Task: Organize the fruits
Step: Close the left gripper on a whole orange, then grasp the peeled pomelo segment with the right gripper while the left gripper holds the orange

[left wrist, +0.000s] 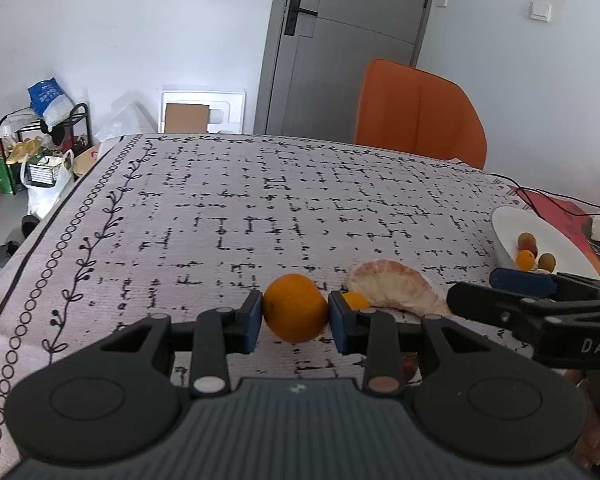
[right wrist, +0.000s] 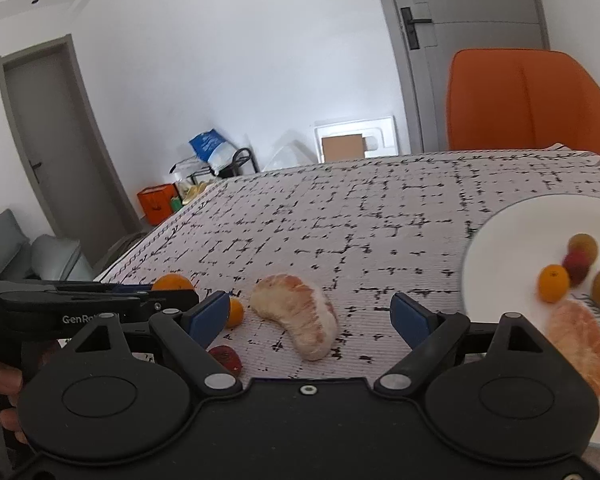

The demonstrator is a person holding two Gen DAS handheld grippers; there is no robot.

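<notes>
Left tool (left wrist: 295, 315) grips the orange (left wrist: 295, 308); right tool (right wrist: 308, 312), wide open, faces the pomelo segment (right wrist: 298, 316) lying slantwise between its fingers, plate (right wrist: 500, 240) to the right.

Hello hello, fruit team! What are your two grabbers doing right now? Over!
Left gripper shut on orange. Right gripper open, empty, near pomelo segment on tablecloth. White plate already holds fruit. Path looks clear.
</notes>
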